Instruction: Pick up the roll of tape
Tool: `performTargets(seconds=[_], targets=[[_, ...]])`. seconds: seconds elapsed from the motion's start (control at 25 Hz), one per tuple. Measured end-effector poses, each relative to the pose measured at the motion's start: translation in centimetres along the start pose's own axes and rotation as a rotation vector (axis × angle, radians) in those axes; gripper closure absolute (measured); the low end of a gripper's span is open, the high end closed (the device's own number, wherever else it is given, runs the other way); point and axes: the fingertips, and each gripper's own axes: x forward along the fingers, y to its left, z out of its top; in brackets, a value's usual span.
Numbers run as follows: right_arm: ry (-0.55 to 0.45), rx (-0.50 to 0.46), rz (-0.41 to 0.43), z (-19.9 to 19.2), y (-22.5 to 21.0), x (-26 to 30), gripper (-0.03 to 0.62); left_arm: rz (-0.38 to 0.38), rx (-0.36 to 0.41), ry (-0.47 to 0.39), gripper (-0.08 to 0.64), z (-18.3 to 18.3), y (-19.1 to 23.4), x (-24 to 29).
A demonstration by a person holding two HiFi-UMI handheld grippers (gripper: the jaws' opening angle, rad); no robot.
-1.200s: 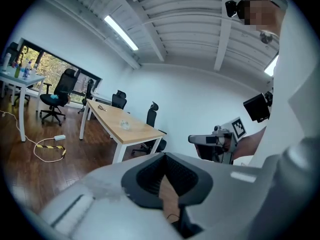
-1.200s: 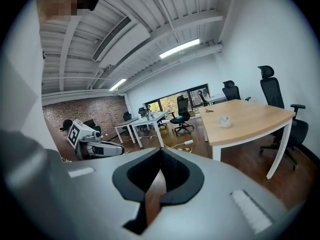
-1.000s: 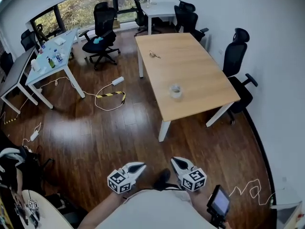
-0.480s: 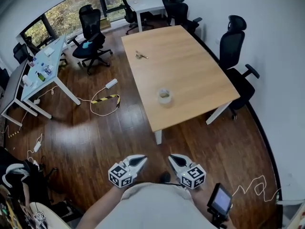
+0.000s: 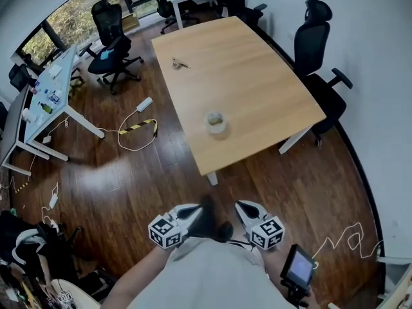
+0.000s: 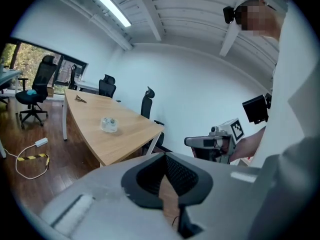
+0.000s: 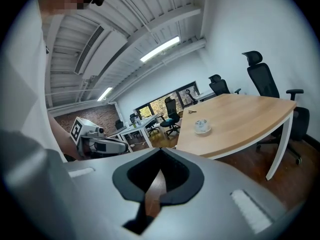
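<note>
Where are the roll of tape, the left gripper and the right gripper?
roll of tape (image 5: 217, 130): head view, on its outer side wall.
left gripper (image 5: 195, 209): head view, at the tips of its shut jaws.
right gripper (image 5: 240, 206): head view, at the tips of its shut jaws.

Wooden table (image 5: 257, 76) standing on dark wood floor (image 5: 141, 179), small metal object (image 5: 179, 63) lying near its far end. Black office chair (image 5: 315, 50) sitting beside table's right edge. Yellow-black cable (image 5: 140, 126) lying looped on floor left of table. Cluttered white desk (image 5: 61, 69) standing further left.
</note>
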Motion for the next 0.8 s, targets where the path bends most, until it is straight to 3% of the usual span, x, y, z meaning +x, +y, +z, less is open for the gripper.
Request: performTargets(seconds=[0.2, 0.36, 0.6, 0.8], targets=[[0.002, -0.003, -0.044, 2.1, -3.3, 1.4, 0.586, -0.054, 0.007, 0.011, 0.554, 1.8, 2.7, 3.8], [0.003, 0.002, -0.09, 4.1, -4.8, 2.3, 0.586, -0.131, -0.032, -0.007, 0.554, 3.8, 4.7, 6.2], [-0.016, -0.042, -0.138, 8.5, -6.4, 5.2, 0.586, -0.174, 0.014, -0.045, 0.554, 8.3, 8.3, 7.8], [-0.012, -0.042, -0.162, 9.2, -7.3, 7.0, 0.586, -0.208, 0.023, -0.031, 0.554, 9.3, 10.1, 8.9]])
